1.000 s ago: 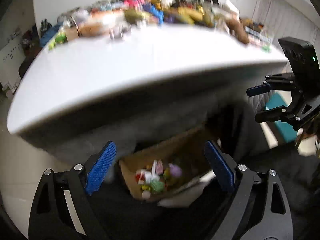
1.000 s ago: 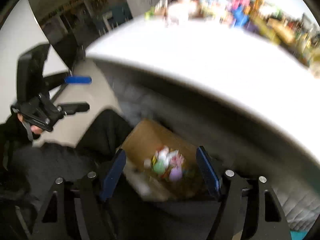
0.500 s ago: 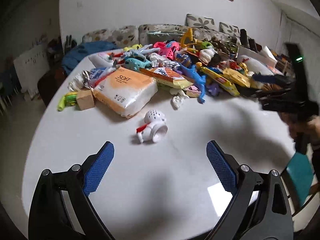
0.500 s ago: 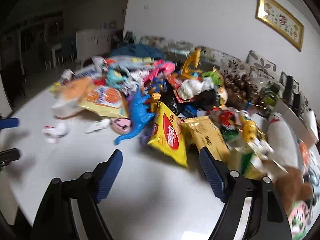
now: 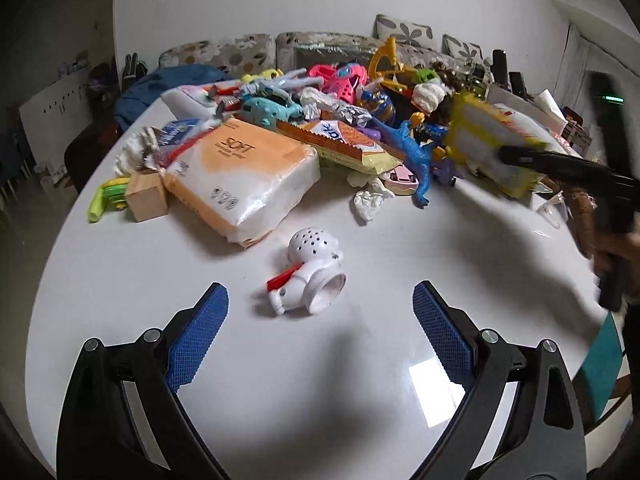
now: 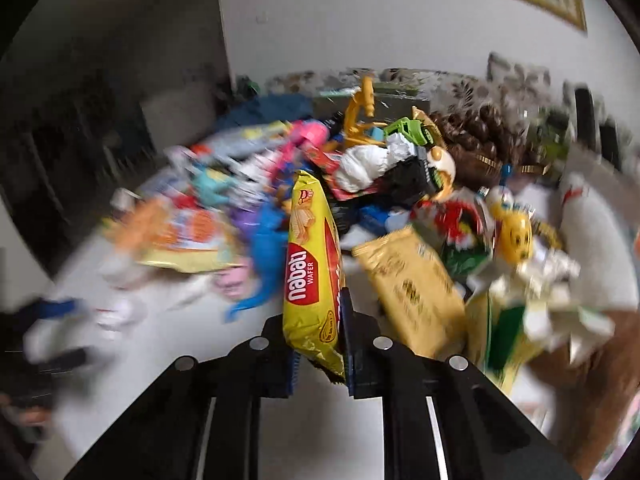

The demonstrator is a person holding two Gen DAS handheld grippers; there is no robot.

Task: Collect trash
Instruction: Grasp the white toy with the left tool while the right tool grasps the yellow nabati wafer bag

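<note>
My right gripper (image 6: pixel 318 344) is shut on a yellow Nabati wafer packet (image 6: pixel 312 264) and holds it upright over the white table (image 6: pixel 168 344); the packet also shows blurred in the left wrist view (image 5: pixel 492 148). My left gripper (image 5: pixel 320 328) is open and empty, low over the table (image 5: pixel 120 272). A white toy figure with a red scarf (image 5: pixel 310 280) lies just ahead of its fingers. A crumpled white wrapper (image 5: pixel 368 204) lies further back. An orange snack packet (image 5: pixel 340 140) lies in the pile.
A heap of toys and packets covers the far half of the table: a blue dinosaur (image 5: pixel 416 156), an orange-white tissue pack (image 5: pixel 240 176), a wooden block (image 5: pixel 146 196), a gold packet (image 6: pixel 416 284). A sofa (image 5: pixel 320 46) stands behind.
Both grippers rose from the cardboard trash box under the table to the tabletop. The right gripper, open half a second ago, has closed on the yellow wafer packet and lifted it.
</note>
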